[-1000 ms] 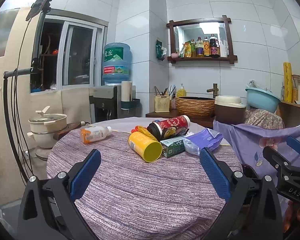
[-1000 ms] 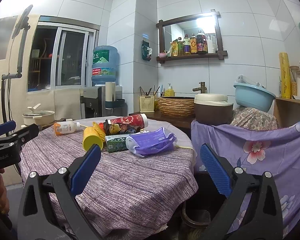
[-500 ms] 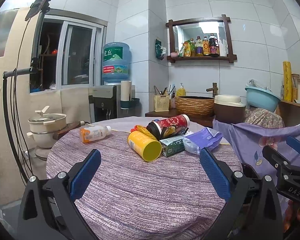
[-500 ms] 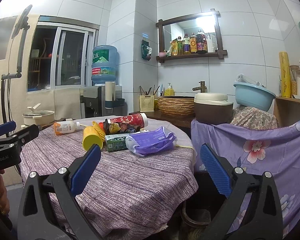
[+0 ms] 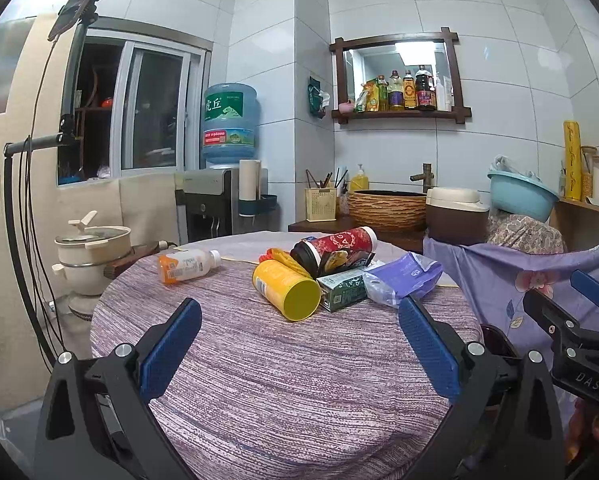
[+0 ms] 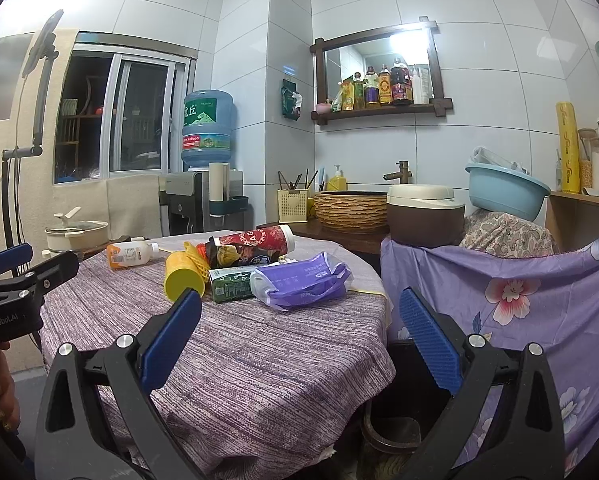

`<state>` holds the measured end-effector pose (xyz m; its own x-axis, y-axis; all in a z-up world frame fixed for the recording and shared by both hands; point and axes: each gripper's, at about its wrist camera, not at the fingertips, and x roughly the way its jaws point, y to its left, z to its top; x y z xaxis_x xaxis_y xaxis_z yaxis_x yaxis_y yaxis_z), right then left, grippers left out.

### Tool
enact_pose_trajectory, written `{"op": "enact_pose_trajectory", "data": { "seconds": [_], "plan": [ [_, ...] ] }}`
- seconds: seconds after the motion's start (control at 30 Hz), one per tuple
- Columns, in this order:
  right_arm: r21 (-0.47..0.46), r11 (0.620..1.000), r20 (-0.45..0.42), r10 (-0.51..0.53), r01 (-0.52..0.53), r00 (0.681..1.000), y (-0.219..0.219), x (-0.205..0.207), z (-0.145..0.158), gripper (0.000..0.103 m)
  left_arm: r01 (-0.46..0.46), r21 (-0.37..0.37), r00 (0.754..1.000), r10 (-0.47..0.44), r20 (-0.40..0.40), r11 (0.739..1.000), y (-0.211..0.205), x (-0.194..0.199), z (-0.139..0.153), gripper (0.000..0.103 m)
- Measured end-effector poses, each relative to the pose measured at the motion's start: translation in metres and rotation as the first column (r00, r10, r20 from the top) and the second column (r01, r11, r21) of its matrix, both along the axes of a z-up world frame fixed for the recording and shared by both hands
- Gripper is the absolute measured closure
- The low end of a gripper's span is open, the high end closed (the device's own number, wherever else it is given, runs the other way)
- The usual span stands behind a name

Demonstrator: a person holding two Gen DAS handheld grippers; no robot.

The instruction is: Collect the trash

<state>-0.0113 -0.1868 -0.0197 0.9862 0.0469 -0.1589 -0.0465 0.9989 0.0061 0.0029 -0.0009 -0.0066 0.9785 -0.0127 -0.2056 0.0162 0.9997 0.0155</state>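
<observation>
**Both grippers wide open, trash clustered on the far half of the table**

Your left gripper [image 5: 299,344] hangs over the near edge of the round table [image 5: 279,380], jaws spread wide and holding nothing. Your right gripper [image 6: 299,344] is just as wide and empty, set at the table's right edge, with a dark bin [image 6: 391,436] visible below it, beside the floral cloth [image 6: 519,300].

The trash lies in one cluster well ahead of both grippers. The yellow can [image 5: 287,290] is on its side, open end toward your left gripper. Touching its right side is the green carton [image 5: 343,290], and the purple plastic packet [image 5: 403,276] lies against that. Behind them sits the red tube [image 5: 335,244] on its side, with a yellow net [image 5: 279,258] tucked beside it. The orange-labelled bottle [image 5: 185,266] lies apart to the left (on its side, cap pointing right).
</observation>
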Motion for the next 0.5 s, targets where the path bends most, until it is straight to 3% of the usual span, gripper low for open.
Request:
{"op": "enact_pose_trajectory", "data": {
  "seconds": [0.5],
  "plan": [
    [0.003, 1.0, -0.004, 0.0, 0.0, 1.0, 0.0005, 0.0015, -0.0043, 0.005, 0.0, -0.001, 1.0, 0.0, -0.002, 1.0, -0.0003, 0.0003, -0.001, 0.005]
  ]
}}
